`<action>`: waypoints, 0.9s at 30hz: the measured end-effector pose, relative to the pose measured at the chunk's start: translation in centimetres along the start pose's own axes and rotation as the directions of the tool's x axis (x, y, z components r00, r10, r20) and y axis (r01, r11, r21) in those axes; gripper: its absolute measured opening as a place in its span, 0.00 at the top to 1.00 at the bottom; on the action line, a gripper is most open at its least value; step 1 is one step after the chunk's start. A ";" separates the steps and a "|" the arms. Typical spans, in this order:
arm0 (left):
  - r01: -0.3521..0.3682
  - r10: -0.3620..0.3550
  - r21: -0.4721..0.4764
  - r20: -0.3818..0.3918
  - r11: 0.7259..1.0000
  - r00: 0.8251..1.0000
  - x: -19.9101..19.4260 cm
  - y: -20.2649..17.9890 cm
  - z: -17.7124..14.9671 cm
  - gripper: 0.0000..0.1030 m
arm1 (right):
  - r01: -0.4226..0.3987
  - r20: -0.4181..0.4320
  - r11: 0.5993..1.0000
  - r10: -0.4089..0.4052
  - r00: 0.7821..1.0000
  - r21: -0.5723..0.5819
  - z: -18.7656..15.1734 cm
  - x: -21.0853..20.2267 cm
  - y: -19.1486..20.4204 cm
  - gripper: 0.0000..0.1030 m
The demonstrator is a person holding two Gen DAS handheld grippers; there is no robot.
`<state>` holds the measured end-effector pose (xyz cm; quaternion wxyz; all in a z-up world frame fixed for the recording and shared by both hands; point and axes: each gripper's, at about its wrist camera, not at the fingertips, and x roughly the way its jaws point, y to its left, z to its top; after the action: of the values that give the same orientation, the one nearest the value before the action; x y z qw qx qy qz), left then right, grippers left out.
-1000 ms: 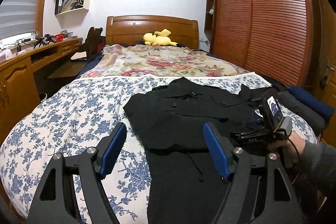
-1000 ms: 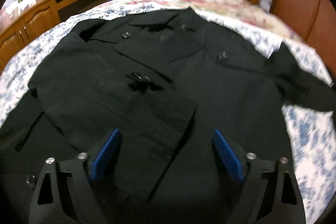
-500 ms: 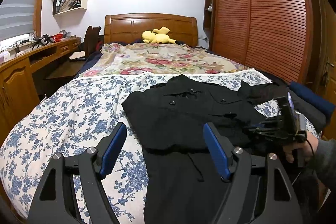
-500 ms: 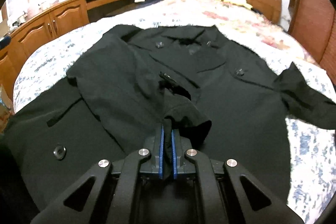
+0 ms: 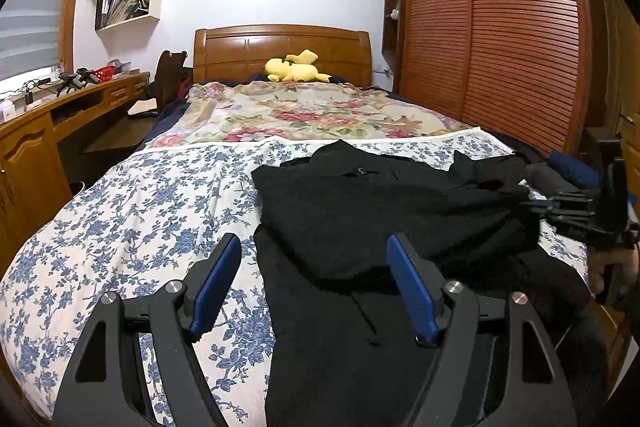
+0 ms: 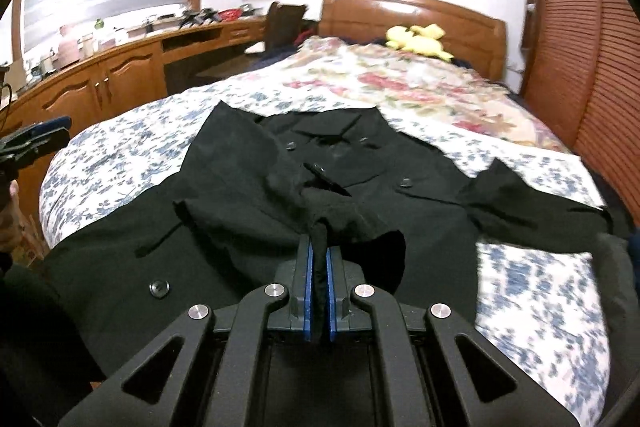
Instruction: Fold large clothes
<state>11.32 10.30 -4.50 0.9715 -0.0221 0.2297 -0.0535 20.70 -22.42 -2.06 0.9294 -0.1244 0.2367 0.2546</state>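
Coat: I've got a black buttoned coat [image 6: 248, 187] spread face-up on the bed [image 5: 132, 211], collar toward the headboard, hem hanging off the near edge.
Right tongs: my right tongs [image 6: 318, 291] are clamped tight, blue pads pinching a cuff of the folded-over sleeve [image 6: 344, 223], fabric bunched between them and lifted off the coat front.
Left tongs: my left tongs [image 5: 316, 287] stand wide apart, nothing between them, hovering over the coat's lower left edge and the floral bedspread.
Other sleeve: the far sleeve [image 6: 520, 203] lies flung out to the right across the bedspread, not yet folded in.
Risk, grip: I'd say the pinch is only on the cuff's edge; a sharp pull could slip it free and drop the sleeve crooked.
Risk, drag: pulling the cuff may drag the whole coat body along, since my left tongs aren't pinning anything down.
Risk, hem: the overhanging hem could slide the coat off the bed if I tug toward me.
Risk, wrinkles: the sleeve is already puckered near the buttons [image 6: 318, 169]; laying it down like that bakes in a lumpy fold.
Writing: none I can read anywhere; the shelf books [image 5: 120, 5] are too small to make out.
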 end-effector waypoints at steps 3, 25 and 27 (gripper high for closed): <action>0.003 -0.003 0.001 -0.001 1.000 1.000 0.1 -0.2 0.0 0.26 | 0.047 0.001 0.999 -0.047 0.999 0.016 -1.2 -1.8 -0.7 0.95; 0.061 -0.063 0.041 0.041 0.997 0.997 0.1 -5.4 0.6 0.26 | 0.103 -0.171 0.993 -0.090 0.981 0.065 -5.2 -1.4 -1.9 0.61; 0.074 -0.076 0.044 0.037 0.996 0.996 0.4 -6.3 0.6 0.26 | 0.116 -0.154 0.991 -0.105 0.983 0.061 -5.2 -2.0 -2.3 0.54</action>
<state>11.32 4.00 -3.70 0.9733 -0.0111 0.2089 -0.0943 18.41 -27.01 -5.26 0.9254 -0.1234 0.3074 0.1840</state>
